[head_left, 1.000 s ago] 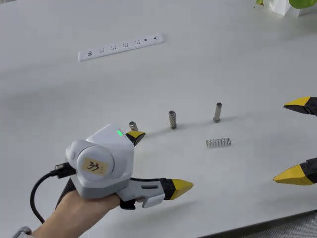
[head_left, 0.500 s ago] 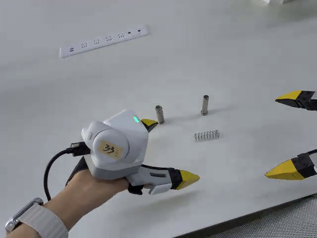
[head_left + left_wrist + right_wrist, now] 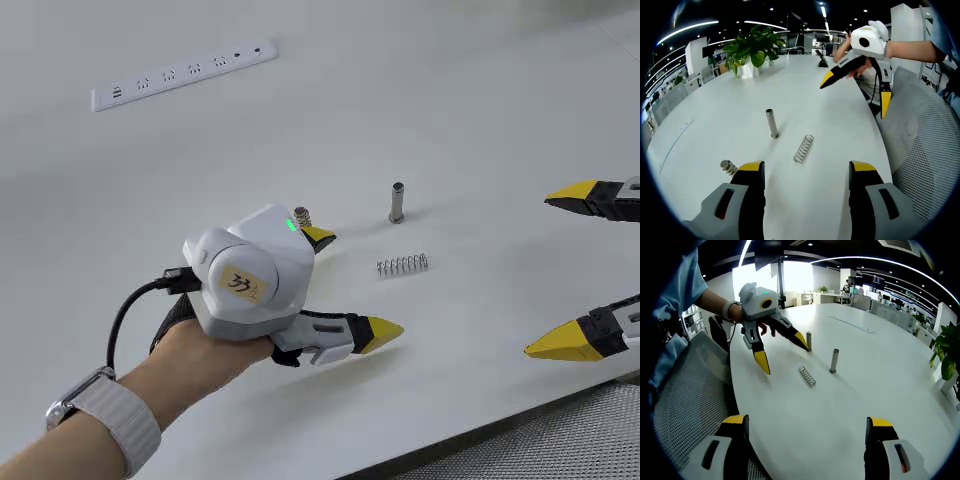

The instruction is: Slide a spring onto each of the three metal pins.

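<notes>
Left gripper [image 3: 357,284], jaws wide apart, hovers just short of the loose spring [image 3: 402,265] lying flat on the white table [image 3: 450,110]; right gripper [image 3: 545,277] hangs open well aside. Beyond the spring a bare pin [image 3: 397,202] stands upright, near a sprung pin [image 3: 302,216]. Likely next: pinch the spring, lift it, thread it over the bare pin
</notes>
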Motion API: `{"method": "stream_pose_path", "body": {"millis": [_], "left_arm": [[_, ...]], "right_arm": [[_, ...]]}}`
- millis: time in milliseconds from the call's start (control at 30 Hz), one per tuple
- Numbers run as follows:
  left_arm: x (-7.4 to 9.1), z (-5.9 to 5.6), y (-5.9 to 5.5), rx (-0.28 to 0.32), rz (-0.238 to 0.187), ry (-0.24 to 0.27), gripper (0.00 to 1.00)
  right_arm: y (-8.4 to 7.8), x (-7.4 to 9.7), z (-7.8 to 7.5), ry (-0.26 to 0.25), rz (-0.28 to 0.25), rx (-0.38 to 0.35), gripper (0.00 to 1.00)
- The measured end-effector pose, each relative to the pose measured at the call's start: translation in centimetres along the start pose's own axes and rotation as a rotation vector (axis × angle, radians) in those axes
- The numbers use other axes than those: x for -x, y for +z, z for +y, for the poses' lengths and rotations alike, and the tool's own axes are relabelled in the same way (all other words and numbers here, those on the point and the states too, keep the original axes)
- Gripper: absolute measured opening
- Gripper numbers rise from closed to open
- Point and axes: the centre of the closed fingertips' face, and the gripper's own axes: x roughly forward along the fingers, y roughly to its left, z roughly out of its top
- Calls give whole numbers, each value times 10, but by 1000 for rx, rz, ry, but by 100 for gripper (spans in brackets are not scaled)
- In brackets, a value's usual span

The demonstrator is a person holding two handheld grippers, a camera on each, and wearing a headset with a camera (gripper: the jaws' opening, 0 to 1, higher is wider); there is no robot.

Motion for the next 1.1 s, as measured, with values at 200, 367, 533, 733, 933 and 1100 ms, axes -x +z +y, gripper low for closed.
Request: {"method": "stream_pose_path", "body": {"millis": [200, 367, 533, 733, 933, 1100], "left_arm": [[-8, 2, -1, -5, 1, -14, 53], [-18, 7, -4, -1, 3, -15, 41], [-23, 10, -5, -2, 5, -17, 34], [-25, 9, -7, -18, 8, -26, 27], [-27, 10, -5, -43, 4, -23, 19], [-29, 9, -5, -56, 9, -37, 15]], "right_arm": [[0, -3, 2, 6, -2, -9, 96], [-2, -6, 2, 10, -2, -15, 96], [-4, -8, 4, 15, -1, -27, 96], [-5, -9, 6, 18, 0, -33, 95], [-5, -9, 7, 17, -6, -42, 95], [-8, -9, 5, 16, -10, -46, 95]]}}
